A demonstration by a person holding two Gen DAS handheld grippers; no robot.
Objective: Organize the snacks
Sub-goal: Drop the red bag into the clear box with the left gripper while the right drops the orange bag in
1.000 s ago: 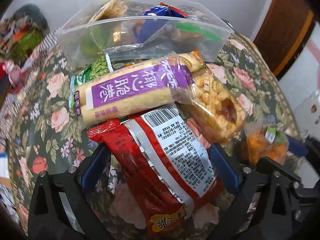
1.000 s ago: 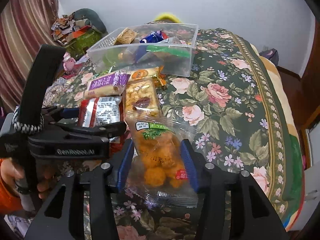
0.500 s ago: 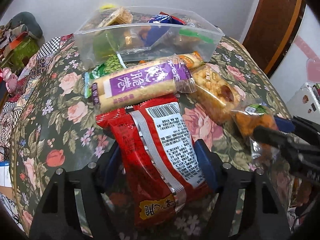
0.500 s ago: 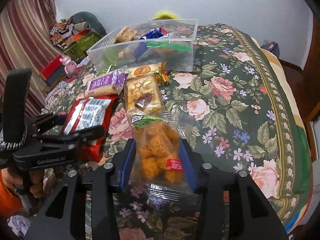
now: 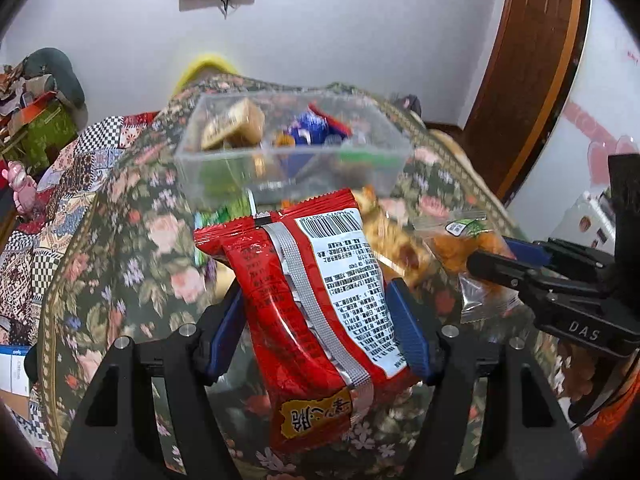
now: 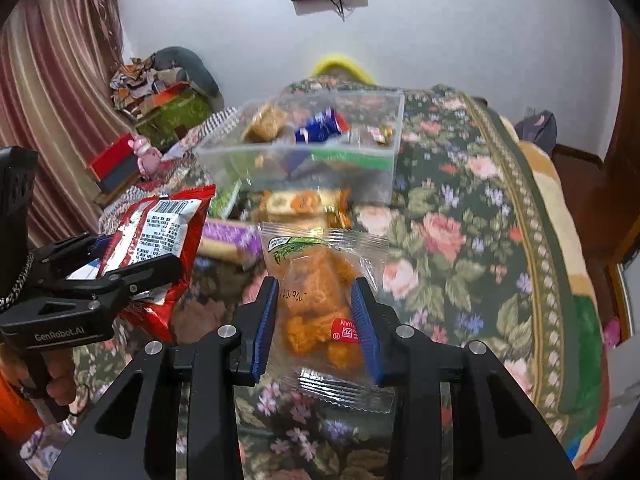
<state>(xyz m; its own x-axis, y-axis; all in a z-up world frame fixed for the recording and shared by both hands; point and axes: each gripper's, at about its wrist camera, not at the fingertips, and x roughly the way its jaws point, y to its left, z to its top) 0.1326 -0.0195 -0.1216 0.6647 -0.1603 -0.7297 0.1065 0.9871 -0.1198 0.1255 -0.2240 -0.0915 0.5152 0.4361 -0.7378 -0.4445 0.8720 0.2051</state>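
My left gripper is shut on a red snack bag and holds it lifted above the floral table; the bag also shows in the right wrist view. My right gripper is shut on a clear packet of orange fried snacks, also lifted; the packet shows at the right of the left wrist view. A clear plastic bin with several snacks inside stands ahead on the table, also in the right wrist view.
A purple-wrapped wafer roll, a yellow-orange snack pack and a green packet lie on the floral tablecloth in front of the bin. Clutter and a curtain are at the left; a wooden door is at the right.
Both grippers have closed on their packets and lifted them off the table, tilting up toward the bin. The other snacks have stayed on the cloth.
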